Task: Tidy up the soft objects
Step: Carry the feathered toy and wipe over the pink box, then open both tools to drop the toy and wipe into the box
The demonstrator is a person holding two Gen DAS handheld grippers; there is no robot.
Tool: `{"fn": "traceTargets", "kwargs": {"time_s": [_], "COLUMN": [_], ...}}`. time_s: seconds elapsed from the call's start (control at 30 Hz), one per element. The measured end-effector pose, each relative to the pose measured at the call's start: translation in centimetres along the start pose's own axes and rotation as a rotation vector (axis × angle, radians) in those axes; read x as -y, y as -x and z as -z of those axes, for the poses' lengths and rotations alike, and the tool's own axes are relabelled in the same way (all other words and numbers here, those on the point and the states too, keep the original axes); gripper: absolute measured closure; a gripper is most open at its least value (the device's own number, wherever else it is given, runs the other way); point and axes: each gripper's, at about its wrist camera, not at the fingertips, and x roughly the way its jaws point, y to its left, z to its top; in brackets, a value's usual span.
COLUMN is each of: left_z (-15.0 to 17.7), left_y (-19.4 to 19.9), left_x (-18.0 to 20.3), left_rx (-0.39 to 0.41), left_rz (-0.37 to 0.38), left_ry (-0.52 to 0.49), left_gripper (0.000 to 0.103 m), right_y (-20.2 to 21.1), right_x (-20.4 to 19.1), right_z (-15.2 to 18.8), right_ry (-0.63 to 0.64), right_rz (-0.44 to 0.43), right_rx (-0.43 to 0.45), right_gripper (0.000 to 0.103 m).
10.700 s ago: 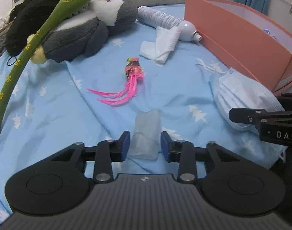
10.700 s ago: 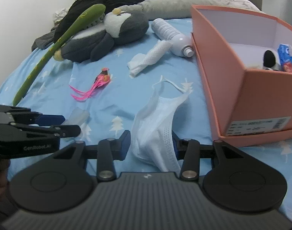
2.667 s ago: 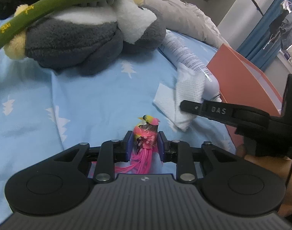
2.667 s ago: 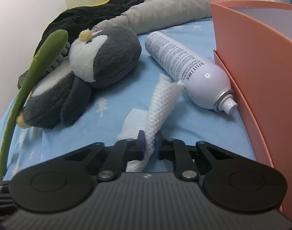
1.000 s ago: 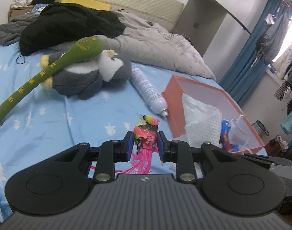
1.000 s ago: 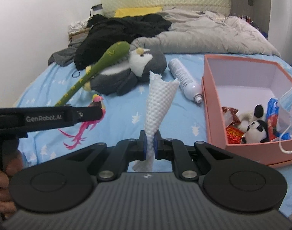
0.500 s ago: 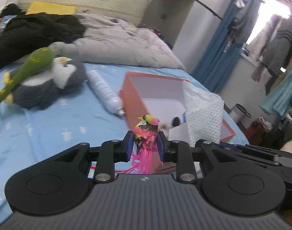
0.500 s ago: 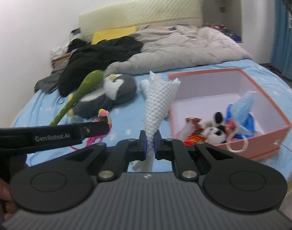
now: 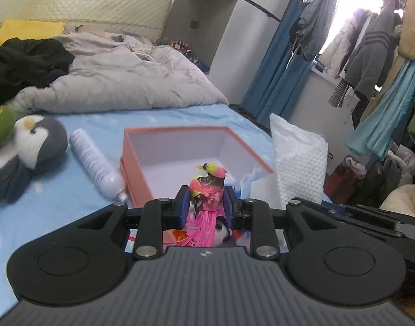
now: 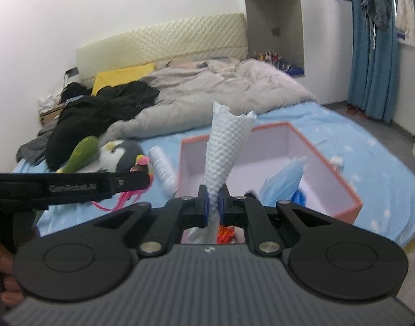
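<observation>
Feathered toy bird [image 9: 204, 190] is pinched in the left claw [image 9: 204, 206], white foam netting [image 10: 223, 157] in the right claw [image 10: 213, 207]; both hang just short of the orange box [image 10: 351, 203], apparently for dropping in.

Left wrist view: looks forward over the left tongs [image 9: 204, 203], raised above the bed [image 9: 58, 203], facing the headboard; orange box [image 9: 134, 168] close, centre frame.
Right wrist view: over the right tongs [image 10: 213, 203], same facing, box [image 10: 351, 203] close, lower centre.
Shared: box, penguin plush [image 9: 30, 146] [image 10: 120, 152], spray can [image 9: 93, 163] [image 10: 161, 168], grey duvet [image 9: 120, 87] [image 10: 207, 92].
</observation>
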Motion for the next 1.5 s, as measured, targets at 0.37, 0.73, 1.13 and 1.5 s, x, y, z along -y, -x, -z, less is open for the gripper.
{"fn": "traceTargets", "kwargs": {"time_s": [0.37, 0.73, 1.13, 1.5], "left_z": [-6.8, -7.6, -6.7, -8.5], "left_y": [-10.3, -19.0, -20.9, -16.4], "left_x": [-1.6, -4.8, -4.2, -2.7], "left_rx": [-0.1, -0.288, -0.336, -0.271], "left_rz": [-0.024, -0.035, -0.061, -0.097], "left_ry": [-0.022, 0.048, 0.028, -0.056], "left_gripper": [0.072, 0.072, 0.039, 0.006], "right_y": [-8.2, -16.2, -17.8, -15.0], "right_x": [2.7, 4.6, 7.8, 7.3], "right_z": [-5.5, -4.9, -3.1, -4.2], "right_ry": [-0.034, -0.01, -0.091, -0.064], "right_rz": [0.013, 0.096, 0.093, 0.087], "right_rx": [-0.071, -0.228, -0.335, -0.267], "right_gripper": [0.092, 0.091, 0.081, 0.06]}}
